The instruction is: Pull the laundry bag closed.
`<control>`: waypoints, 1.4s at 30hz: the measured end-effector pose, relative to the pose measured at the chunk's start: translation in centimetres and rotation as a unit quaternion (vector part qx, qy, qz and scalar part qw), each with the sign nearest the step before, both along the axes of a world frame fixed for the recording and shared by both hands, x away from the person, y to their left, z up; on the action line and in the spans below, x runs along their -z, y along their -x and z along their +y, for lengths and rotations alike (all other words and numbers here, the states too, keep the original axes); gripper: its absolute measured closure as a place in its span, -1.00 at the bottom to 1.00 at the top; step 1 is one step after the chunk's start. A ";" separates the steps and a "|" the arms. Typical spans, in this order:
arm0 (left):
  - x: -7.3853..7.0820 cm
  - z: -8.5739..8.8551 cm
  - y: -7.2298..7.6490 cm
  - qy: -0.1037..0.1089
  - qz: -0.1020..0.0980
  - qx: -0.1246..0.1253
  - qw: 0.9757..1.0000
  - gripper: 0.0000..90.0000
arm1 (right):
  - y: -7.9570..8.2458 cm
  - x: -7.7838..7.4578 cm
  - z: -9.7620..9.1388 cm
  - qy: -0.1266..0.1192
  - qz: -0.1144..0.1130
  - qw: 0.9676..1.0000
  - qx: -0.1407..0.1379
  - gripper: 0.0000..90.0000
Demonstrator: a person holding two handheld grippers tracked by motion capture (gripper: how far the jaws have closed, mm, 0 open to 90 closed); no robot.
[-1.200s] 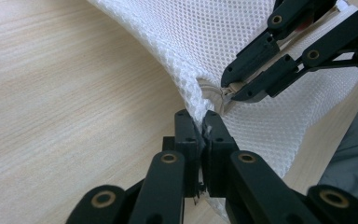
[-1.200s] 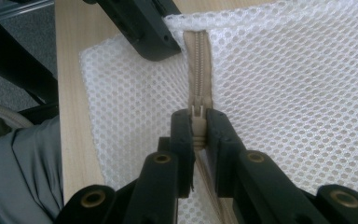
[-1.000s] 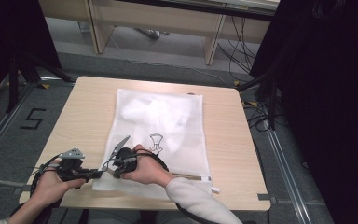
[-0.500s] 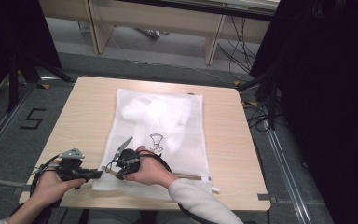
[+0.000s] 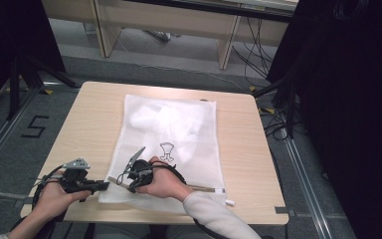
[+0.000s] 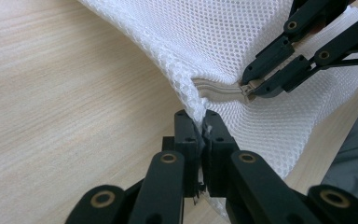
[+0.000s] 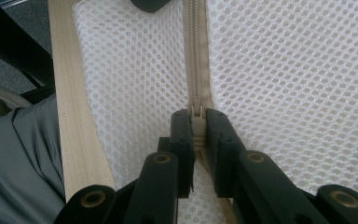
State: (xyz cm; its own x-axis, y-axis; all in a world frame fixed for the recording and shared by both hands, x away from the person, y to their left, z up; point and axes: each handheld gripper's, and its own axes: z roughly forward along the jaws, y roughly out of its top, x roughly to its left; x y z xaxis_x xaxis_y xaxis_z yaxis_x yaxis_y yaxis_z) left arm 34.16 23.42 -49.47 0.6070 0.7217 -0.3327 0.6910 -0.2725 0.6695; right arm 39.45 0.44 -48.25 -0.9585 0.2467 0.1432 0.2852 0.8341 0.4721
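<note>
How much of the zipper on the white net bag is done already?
Done: both grips are set. The left gripper pinches the mesh bag at its near left corner, and the right gripper is shut on the zipper slider. In hand: the slider sits close to that corner, near one end of the zipper. Left: nearly the whole run along the bag's near edge, it seems.

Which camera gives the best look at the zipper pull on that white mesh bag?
The right gripper view: the zipper pull sits close up, pinched between the jaws. The left gripper view shows it farther off. In the high view it is too small to make out.
</note>
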 end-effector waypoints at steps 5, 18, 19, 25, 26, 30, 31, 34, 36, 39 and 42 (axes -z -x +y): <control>0.0 0.0 0.0 0.001 0.001 -0.002 1.000 0.91 | 0.1 0.0 -0.4 0.003 0.001 1.000 0.011 0.84; 0.0 0.0 0.0 -0.001 0.000 -0.003 1.000 0.91 | 0.1 0.0 -1.2 0.008 0.001 1.000 0.018 0.84; 0.0 0.0 0.0 -0.004 0.000 -0.005 1.000 0.91 | 0.1 -0.1 -1.2 0.008 0.003 1.000 0.016 0.84; 0.1 0.1 -0.1 0.002 0.003 -0.003 1.000 0.91 | 0.1 0.0 -1.6 0.009 0.002 1.000 0.014 0.84; 0.1 0.1 -0.1 0.002 0.003 -0.002 1.000 0.91 | 0.1 0.0 -1.7 0.010 0.003 1.000 0.022 0.84; 0.1 0.1 -0.1 0.002 0.003 -0.001 1.000 0.91 | 0.1 0.0 -2.1 0.011 0.003 1.000 0.019 0.84; 0.1 0.0 -0.1 -0.001 0.002 -0.003 1.000 0.91 | 0.1 0.0 -2.2 0.010 0.004 1.000 0.022 0.84; 0.1 0.1 -0.1 0.000 0.005 -0.005 1.000 0.91 | 0.1 -0.1 -2.3 0.014 0.001 1.000 0.026 0.84; 0.1 0.1 -0.1 -0.001 0.004 -0.004 1.000 0.91 | 0.0 -0.1 -2.6 0.012 0.001 1.000 0.023 0.84; 0.1 0.1 -0.1 -0.003 0.003 -0.004 1.000 0.91 | 0.0 -0.1 -2.9 0.013 0.002 1.000 0.025 0.84; 0.1 0.1 -0.1 -0.001 0.004 -0.004 1.000 0.91 | 0.0 -0.1 -3.1 0.016 0.000 0.999 0.028 0.84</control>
State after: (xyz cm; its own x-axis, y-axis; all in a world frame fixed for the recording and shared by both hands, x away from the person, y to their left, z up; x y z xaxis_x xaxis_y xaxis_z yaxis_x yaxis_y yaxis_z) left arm 34.22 23.50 -49.58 0.5981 0.7277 -0.3358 0.6984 -0.2677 0.6637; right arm 39.40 -2.62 -48.12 -0.9432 0.3040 0.1342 0.3315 0.8317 0.4454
